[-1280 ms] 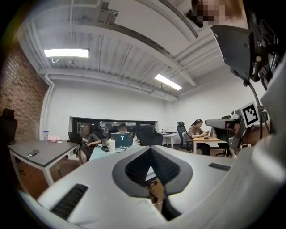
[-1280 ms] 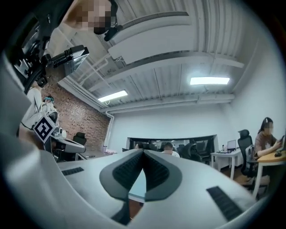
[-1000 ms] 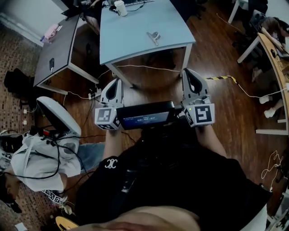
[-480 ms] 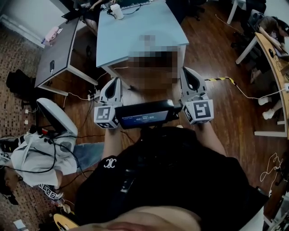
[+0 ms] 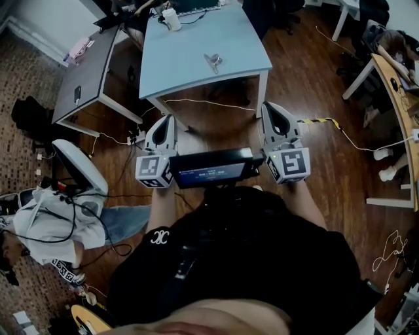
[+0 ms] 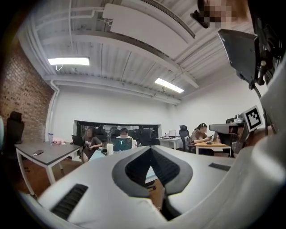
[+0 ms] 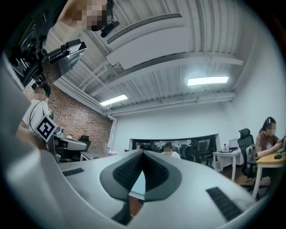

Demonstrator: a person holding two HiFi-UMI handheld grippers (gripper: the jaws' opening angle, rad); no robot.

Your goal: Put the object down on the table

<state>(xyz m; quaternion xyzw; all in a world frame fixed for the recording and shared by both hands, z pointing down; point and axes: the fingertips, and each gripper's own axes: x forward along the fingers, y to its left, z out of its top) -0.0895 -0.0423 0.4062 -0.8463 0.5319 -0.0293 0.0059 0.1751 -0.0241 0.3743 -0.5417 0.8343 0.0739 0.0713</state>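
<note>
A small grey metal object (image 5: pixel 211 62) lies on the light blue table (image 5: pixel 190 52) in the head view, far ahead of both grippers. My left gripper (image 5: pixel 164 122) and right gripper (image 5: pixel 274 108) hang side by side over the wooden floor, close to the person's body and short of the table's near edge. Both are shut with nothing between the jaws. In the left gripper view the left gripper (image 6: pixel 150 148) points level into the room, its pads meeting at the tip. The right gripper (image 7: pixel 143 153) in its own view looks the same.
A white cup (image 5: pixel 172 19) stands at the blue table's far end. A dark grey table (image 5: pixel 85 72) is at the left, a chair draped with white clothing (image 5: pixel 65 209) nearer left. Cables (image 5: pixel 209 103) cross the floor. A wooden desk (image 5: pixel 399 98) stands right. A screen (image 5: pixel 213 169) sits between the grippers.
Both grippers stay shut and nearly still against the body. The head view has shifted a little, so the blue table and its object sit slightly left of before.
</note>
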